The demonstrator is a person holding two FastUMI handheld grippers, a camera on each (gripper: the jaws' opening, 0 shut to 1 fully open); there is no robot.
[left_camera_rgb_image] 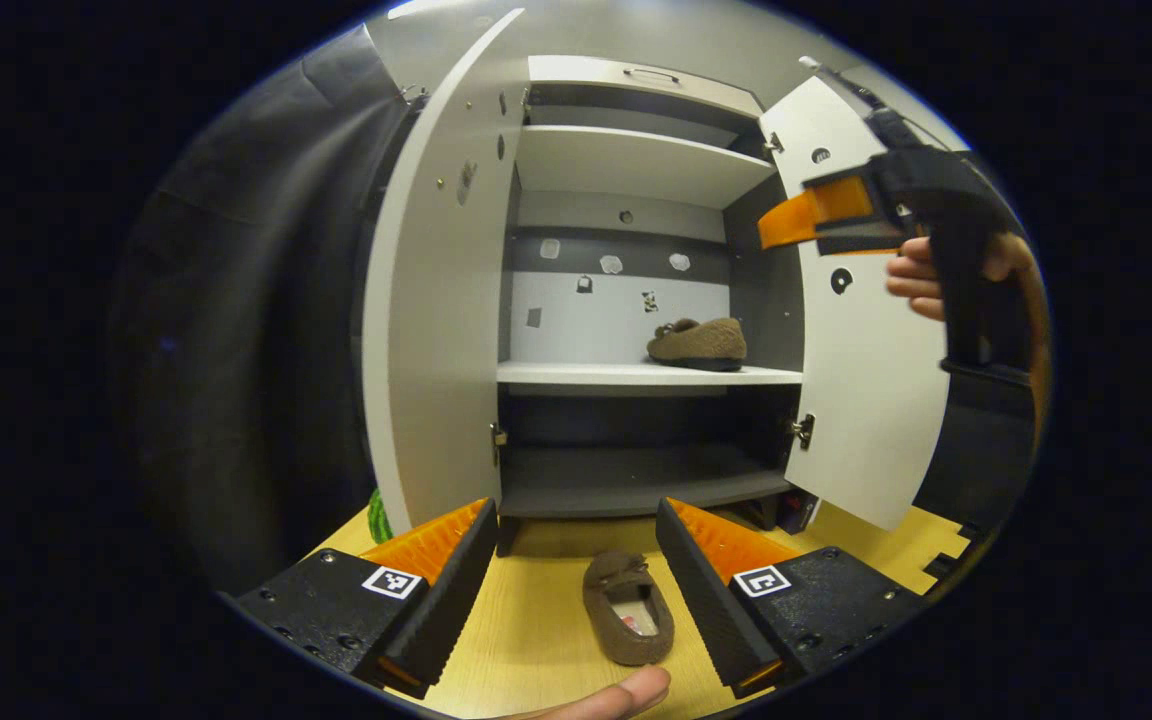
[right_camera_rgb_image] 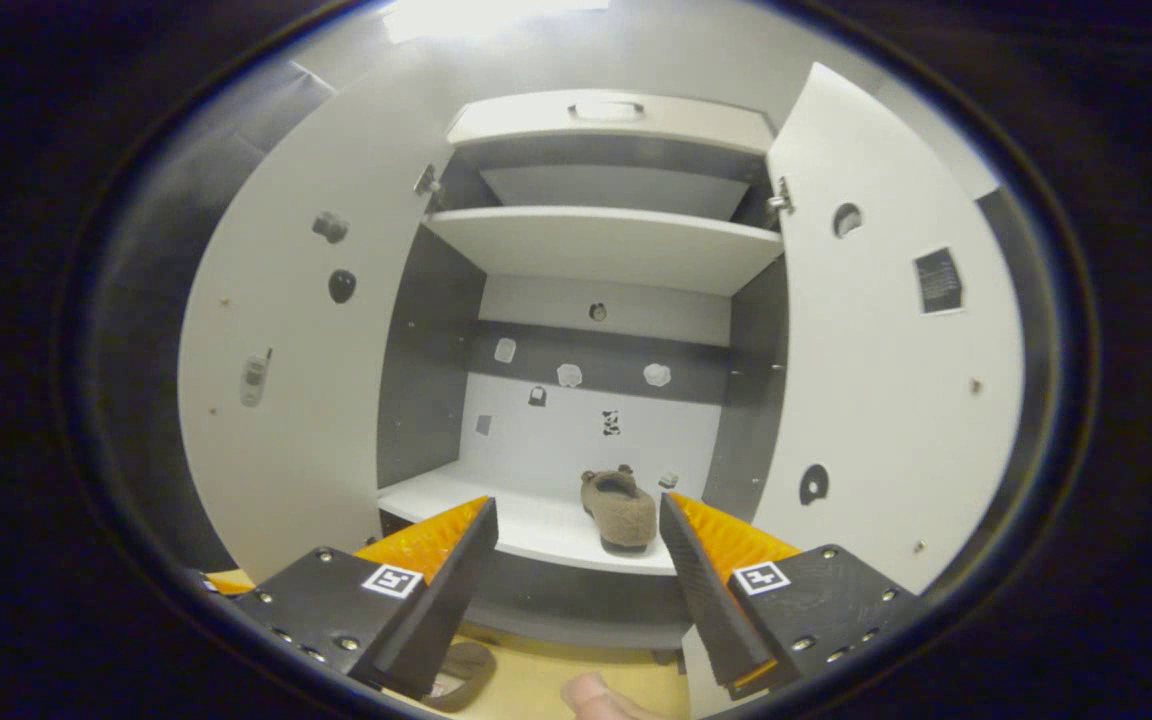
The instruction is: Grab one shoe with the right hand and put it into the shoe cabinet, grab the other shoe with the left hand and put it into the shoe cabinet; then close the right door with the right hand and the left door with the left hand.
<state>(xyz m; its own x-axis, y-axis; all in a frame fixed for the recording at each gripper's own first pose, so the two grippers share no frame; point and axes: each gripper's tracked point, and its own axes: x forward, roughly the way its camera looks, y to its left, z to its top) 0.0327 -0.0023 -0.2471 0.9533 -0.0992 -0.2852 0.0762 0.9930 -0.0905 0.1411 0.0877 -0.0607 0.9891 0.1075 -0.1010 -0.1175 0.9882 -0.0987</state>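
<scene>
A brown slipper (left_camera_rgb_image: 628,610) lies on the wooden floor in front of the cabinet, between the fingers of my left gripper (left_camera_rgb_image: 576,550), which stands open just above it. A second brown slipper (left_camera_rgb_image: 698,343) rests on the white middle shelf (left_camera_rgb_image: 576,374) of the shoe cabinet, toward its right side. In the right gripper view that slipper (right_camera_rgb_image: 621,508) sits on the shelf (right_camera_rgb_image: 456,498) ahead of my right gripper (right_camera_rgb_image: 578,540), which is open and holds nothing. The right gripper (left_camera_rgb_image: 816,215), held by a hand, hangs in front of the right door (left_camera_rgb_image: 861,400). Both doors stand open.
The left door (left_camera_rgb_image: 436,300) swings out toward me, the black booth cloth (left_camera_rgb_image: 256,350) behind it. A dark lower shelf (left_camera_rgb_image: 626,480) lies under the white one. A green object (left_camera_rgb_image: 377,518) peeks from behind the left door's foot. A fingertip (left_camera_rgb_image: 626,695) shows at the bottom edge.
</scene>
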